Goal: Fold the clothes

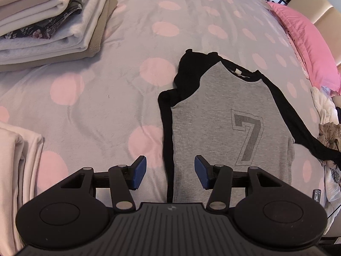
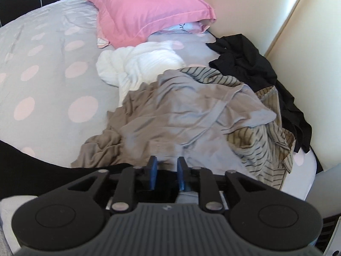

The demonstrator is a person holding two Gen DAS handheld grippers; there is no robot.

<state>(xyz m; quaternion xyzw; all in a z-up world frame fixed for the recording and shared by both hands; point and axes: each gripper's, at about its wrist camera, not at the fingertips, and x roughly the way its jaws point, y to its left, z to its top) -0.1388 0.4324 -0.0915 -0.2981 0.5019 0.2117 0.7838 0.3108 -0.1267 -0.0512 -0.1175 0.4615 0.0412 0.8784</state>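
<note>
A shirt (image 1: pixel 223 115) is lying flat on the bed (image 1: pixel 119 68), folded stacks (image 1: pixel 49 21) sitting to its left, a pillow (image 1: pixel 307 44) and loose clothes (image 2: pixel 187 111) lying right.

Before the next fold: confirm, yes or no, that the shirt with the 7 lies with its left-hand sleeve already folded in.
Yes: the black sleeve is doubled back along the gray shirt, not spread out on the dotted bedcover.
</note>
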